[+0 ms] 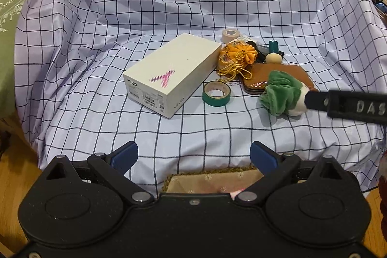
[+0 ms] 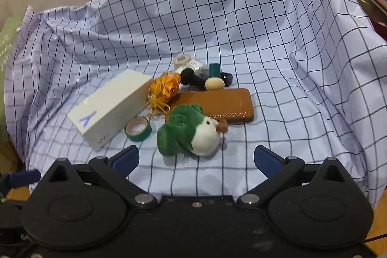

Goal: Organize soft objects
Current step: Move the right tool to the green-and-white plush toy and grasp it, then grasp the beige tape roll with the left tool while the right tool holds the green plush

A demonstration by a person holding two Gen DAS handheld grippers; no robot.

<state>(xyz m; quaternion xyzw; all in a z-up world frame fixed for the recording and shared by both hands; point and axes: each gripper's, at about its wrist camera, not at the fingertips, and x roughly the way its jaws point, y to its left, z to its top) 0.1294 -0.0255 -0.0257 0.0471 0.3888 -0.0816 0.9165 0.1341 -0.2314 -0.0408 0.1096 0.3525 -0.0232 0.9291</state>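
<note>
A green and white plush toy lies on the checked cloth, just ahead of my right gripper. That gripper is open wide and its pads are clear of the toy. In the left wrist view, one black finger of the right gripper reaches in from the right, its tip by the plush toy. An orange drawstring pouch rests against a white box. My left gripper hangs open over the cloth's front edge with nothing between its fingers.
A green tape roll, brown leather case, beige tape roll, beige egg-shaped sponge and teal bottle cluster around the pouch. A floral pad shows under the left gripper. A green cushion stands at the left.
</note>
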